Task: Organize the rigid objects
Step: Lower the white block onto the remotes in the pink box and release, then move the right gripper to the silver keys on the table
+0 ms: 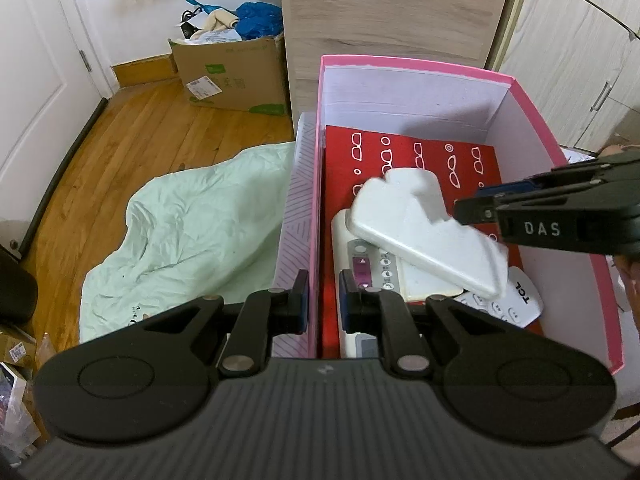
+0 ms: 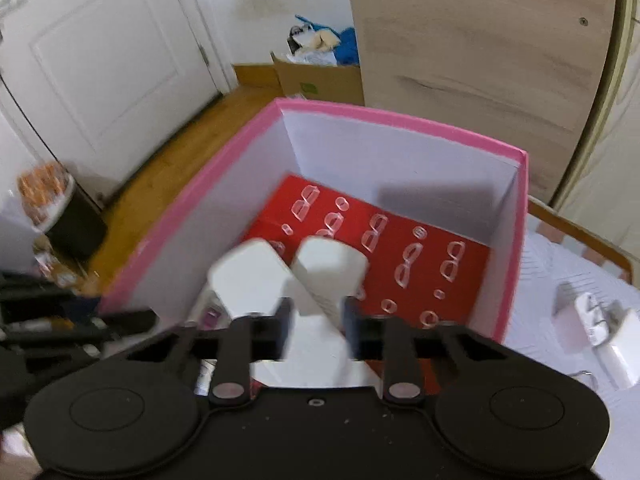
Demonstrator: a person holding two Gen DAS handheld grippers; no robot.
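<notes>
A pink box (image 1: 416, 65) (image 2: 400, 120) lined with a red sheet (image 1: 400, 152) printed with glasses holds two remotes (image 1: 360, 264) and a white foam piece (image 1: 412, 220) (image 2: 256, 276). The foam lies tilted over the remotes, and its right end is blurred. My left gripper (image 1: 324, 300) is shut on the box's left wall, one finger inside and one outside. My right gripper (image 1: 476, 202) (image 2: 316, 320) reaches in from the right. In the right wrist view the foam's narrow part fills the gap between its pads.
A lilac patterned panel (image 1: 296, 208) leans on the box's left side, above a pale green sheet (image 1: 192, 232). A full cardboard box (image 1: 236, 76) and a wooden panel (image 1: 392, 8) stand behind. White chargers (image 2: 600, 328) lie right of the box.
</notes>
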